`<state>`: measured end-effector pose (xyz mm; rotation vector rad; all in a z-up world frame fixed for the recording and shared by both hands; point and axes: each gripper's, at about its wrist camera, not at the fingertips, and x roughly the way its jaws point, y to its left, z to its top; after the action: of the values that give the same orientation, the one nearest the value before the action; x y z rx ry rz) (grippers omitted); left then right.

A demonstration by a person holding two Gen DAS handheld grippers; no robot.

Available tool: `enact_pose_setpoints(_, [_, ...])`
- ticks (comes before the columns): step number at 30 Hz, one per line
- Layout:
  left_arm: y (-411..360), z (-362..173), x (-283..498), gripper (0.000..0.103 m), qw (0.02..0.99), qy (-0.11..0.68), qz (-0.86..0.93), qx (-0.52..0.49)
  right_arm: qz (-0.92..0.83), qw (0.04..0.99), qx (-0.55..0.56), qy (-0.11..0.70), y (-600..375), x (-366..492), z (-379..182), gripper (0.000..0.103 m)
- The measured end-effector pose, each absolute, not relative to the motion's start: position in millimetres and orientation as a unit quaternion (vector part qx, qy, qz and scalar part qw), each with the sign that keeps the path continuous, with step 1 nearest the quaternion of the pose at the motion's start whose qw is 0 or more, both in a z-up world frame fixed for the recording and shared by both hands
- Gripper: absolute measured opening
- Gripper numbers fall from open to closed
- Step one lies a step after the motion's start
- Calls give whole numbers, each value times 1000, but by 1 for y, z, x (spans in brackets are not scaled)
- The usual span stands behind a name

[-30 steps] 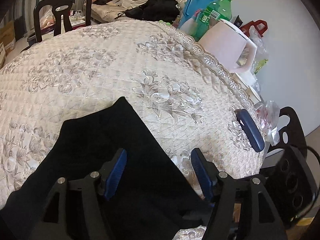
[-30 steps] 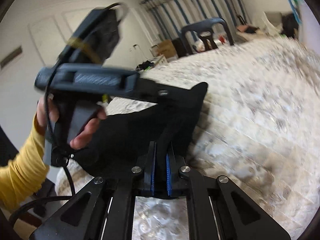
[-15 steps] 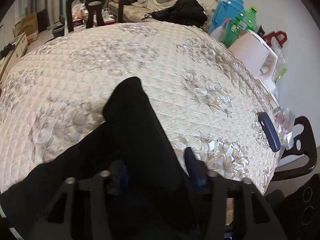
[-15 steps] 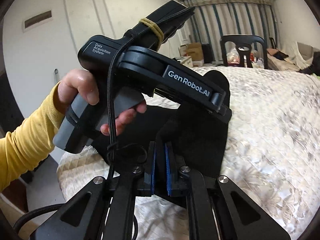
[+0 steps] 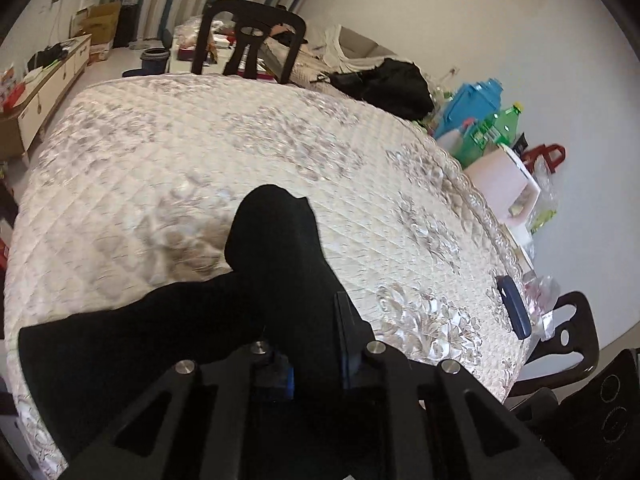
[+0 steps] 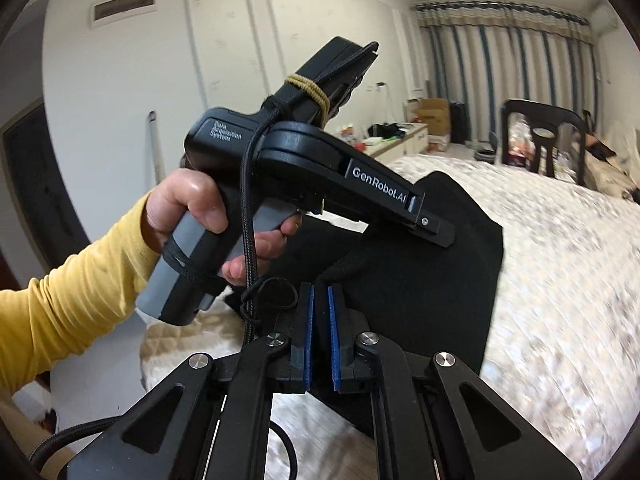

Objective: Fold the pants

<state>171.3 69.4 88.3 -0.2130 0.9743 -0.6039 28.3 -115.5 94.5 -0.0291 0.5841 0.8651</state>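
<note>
Holding both hand-held grippers, left (image 5: 314, 354) and right (image 6: 319, 334), clamped on the black fabric pants (image 5: 276, 256), you have its long axis trailing left across the quilted floral worktop (image 5: 168, 152)

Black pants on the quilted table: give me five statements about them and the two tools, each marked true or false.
1. The black fabric pants lie partly on the cream quilted floral tablecloth. True.
2. The left tool is wide open, clear of the pants. False: it is closed on a raised fold of them.
3. The right tool pinches black cloth between its blue pads. True.
4. The hand holding the left tool wears a red sleeve. False: the sleeve is yellow.
5. A dark blue flat object lies near the table's edge. True.
</note>
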Motion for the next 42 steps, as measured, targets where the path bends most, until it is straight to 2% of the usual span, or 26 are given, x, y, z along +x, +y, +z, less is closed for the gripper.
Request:
enact_pose_setpoints(14, [170, 73, 154, 17, 859, 424, -242, -157, 488, 824, -53, 284, -41, 42, 87, 6])
enact_pose_setpoints(28, [212, 38, 159, 17, 845, 438, -234, -197, 511, 793, -45, 328, -19, 77, 58, 6])
enact_pose_setpoints(30, [215, 36, 158, 21, 845, 437, -233, -200, 513, 791, -41, 331, -18, 77, 56, 6])
enact_pose_setpoints(35, [223, 27, 154, 23, 844, 441, -227, -205, 512, 778, -27, 363, -10, 81, 43, 10])
enact_pose_setpoints(42, [226, 36, 142, 39, 866, 433, -184, -168, 529, 768, -31, 360, -8, 75, 49, 20])
